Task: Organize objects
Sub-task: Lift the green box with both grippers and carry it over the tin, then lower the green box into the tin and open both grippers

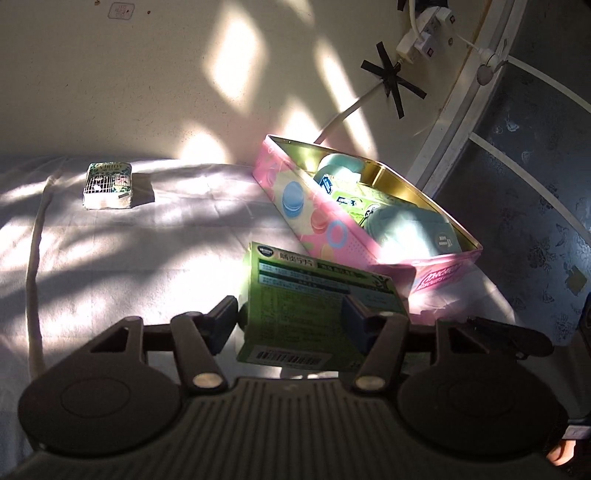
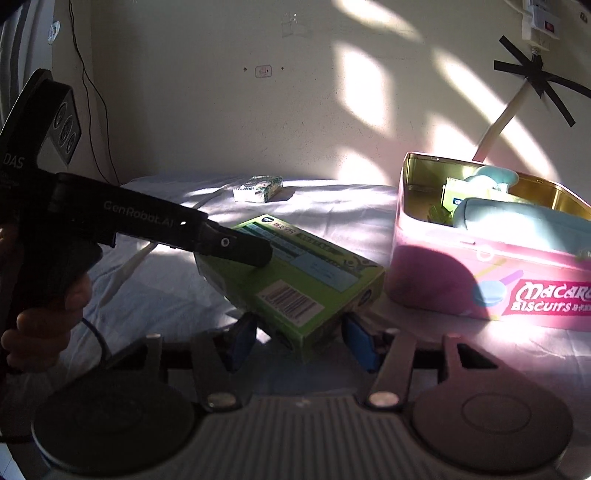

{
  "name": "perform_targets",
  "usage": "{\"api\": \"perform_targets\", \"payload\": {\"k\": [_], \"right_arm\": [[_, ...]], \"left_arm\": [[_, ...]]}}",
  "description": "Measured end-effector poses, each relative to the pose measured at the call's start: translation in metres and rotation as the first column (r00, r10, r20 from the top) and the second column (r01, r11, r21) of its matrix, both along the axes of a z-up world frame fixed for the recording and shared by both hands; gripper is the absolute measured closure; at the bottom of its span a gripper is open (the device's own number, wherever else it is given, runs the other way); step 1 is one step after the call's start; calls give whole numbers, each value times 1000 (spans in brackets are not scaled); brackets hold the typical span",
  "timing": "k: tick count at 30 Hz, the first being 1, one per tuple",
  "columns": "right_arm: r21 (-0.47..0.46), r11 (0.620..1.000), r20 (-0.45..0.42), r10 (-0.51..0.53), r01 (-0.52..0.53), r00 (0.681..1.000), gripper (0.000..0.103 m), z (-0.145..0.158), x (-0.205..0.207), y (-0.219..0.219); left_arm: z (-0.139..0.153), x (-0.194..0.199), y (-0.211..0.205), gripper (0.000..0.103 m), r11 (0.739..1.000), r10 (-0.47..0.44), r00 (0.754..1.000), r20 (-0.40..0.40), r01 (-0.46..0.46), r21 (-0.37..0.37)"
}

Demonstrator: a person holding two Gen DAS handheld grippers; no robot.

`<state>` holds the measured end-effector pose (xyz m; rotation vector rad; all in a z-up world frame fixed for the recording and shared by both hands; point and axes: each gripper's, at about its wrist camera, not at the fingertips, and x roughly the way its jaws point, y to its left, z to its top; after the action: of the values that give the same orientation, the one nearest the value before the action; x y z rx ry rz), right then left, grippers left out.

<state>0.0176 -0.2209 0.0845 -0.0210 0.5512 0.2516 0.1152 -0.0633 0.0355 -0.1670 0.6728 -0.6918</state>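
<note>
A green carton with a barcode is tilted up off the white cloth, in front of the pink biscuit tin. My left gripper is shut on it, one finger lying across its printed top face. The carton's near corner hangs between the blue pads of my right gripper. That gripper is open, with a lit gap at its left pad. The tin stands without a lid and holds teal soft items and small green boxes.
A small floral box sits alone far back on the cloth, also in the right wrist view. A taped white cable and power strip hang on the wall. A hand grips the left tool's handle.
</note>
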Motion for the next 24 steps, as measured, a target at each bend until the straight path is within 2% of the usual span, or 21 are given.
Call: {"api": "perform_targets", "payload": {"k": [4,9,20,24], "right_arm": [[-13,999,115,-31,33,993,51,36,6,-29],[-49,991,147,-117,125,982,50,52,32,-78],[-26,975,-13,-223,222,975,49,32,122,-215],[-36,945,-10,-325,325,946,46,24,148,-245]], "left_arm": [[37,12,-34,39,999,-17,998,61,20,-41],[57,39,-108,39,998,-70,990,123,71,1],[34,124,-241,39,986,-140,989,37,136,92],[23,140,-261,38,986,-116,993,3,115,125]]}}
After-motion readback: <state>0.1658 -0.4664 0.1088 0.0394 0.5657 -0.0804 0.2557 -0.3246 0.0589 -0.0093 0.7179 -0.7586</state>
